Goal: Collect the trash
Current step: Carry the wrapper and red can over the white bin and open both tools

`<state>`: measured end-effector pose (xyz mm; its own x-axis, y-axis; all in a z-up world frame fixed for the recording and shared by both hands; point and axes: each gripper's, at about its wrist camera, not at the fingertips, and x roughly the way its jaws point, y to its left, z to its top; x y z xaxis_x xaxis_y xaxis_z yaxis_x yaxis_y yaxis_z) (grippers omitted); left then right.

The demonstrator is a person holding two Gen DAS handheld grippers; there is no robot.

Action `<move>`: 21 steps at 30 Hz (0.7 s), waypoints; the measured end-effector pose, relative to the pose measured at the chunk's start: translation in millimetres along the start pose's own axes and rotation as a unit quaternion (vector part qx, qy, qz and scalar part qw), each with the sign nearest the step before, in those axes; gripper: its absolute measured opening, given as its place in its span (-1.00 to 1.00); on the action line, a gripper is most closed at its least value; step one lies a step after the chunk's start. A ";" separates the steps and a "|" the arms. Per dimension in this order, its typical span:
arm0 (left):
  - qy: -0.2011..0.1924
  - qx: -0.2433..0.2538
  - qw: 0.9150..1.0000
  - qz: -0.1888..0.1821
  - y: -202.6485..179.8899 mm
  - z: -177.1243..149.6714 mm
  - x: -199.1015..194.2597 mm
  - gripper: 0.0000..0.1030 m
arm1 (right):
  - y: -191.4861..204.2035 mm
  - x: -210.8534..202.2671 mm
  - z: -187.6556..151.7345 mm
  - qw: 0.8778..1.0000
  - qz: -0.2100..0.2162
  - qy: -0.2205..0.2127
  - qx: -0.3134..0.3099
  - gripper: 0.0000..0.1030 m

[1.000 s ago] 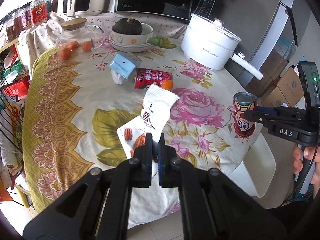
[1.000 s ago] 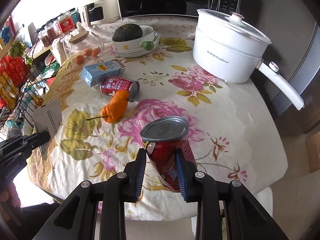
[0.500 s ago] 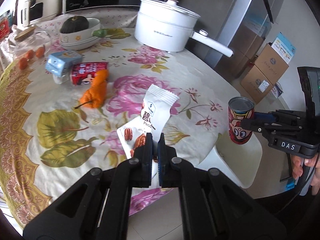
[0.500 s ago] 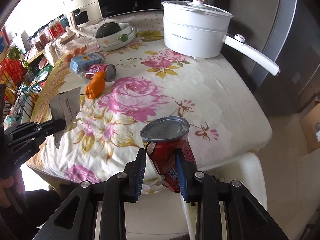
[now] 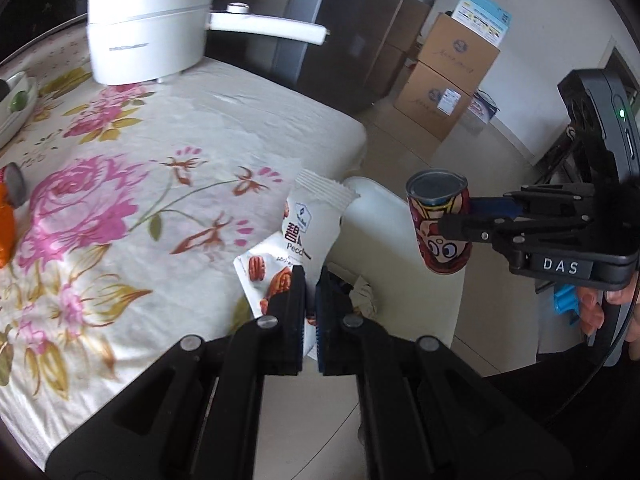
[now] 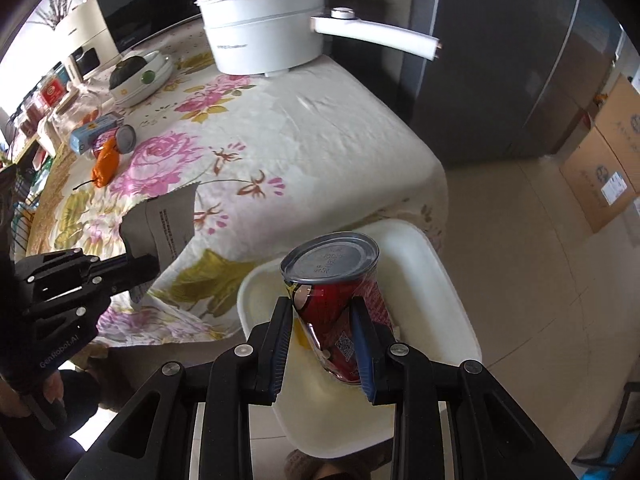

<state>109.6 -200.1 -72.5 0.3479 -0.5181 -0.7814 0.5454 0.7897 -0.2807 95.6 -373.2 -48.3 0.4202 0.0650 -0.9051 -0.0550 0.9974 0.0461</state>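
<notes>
My left gripper (image 5: pixel 311 280) is shut on a white pecan snack wrapper (image 5: pixel 310 220), which hangs past the table's edge. From the right wrist view the same left gripper (image 6: pixel 138 265) shows at the left with the wrapper (image 6: pixel 168 220) in its tips. A dented red drink can (image 6: pixel 340 292) sits clamped in my right gripper (image 6: pixel 322 314), above a white bin (image 6: pixel 434 250) on the floor. In the left wrist view the can (image 5: pixel 440 228) and the right gripper (image 5: pixel 454 216) hang over the bin (image 5: pixel 384 204).
The floral table (image 6: pixel 312 128) carries a white pot (image 6: pixel 264 40) with a long handle, an orange pepper (image 6: pixel 106 162), a blue carton (image 6: pixel 94 132), a lying can (image 6: pixel 125 140) and a bowl (image 6: pixel 140 76). Cardboard boxes (image 5: pixel 440 92) stand on the floor.
Both grippers have swung right, off the tabletop and slightly down, carrying the wrapper and the can to the white bin beside the table. Both grips are unchanged.
</notes>
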 end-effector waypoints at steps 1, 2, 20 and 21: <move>0.005 0.007 1.000 -0.005 -6.8 0.7 7.9 -0.90 | -7.9 -0.7 -2.9 1.000 -0.001 0.001 0.006 -0.41; 0.009 0.012 1.000 -0.008 -13.2 1.2 15.6 -0.90 | -15.9 -1.1 -5.6 1.000 -0.002 0.002 0.012 -0.42; 0.008 0.035 0.998 0.061 -21.4 12.0 49.9 0.26 | -70.2 5.2 -26.7 0.998 -0.012 0.022 0.055 -0.41; 0.010 0.033 0.997 0.065 -18.8 11.8 48.2 0.27 | -69.3 5.7 -26.4 0.998 -0.012 0.023 0.054 -0.41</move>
<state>125.1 -243.9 -98.3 0.4043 -0.4066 -0.8193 0.5456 0.8261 -0.1407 77.9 -442.8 -67.8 0.3786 0.0424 -0.9246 0.0542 0.9962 0.0679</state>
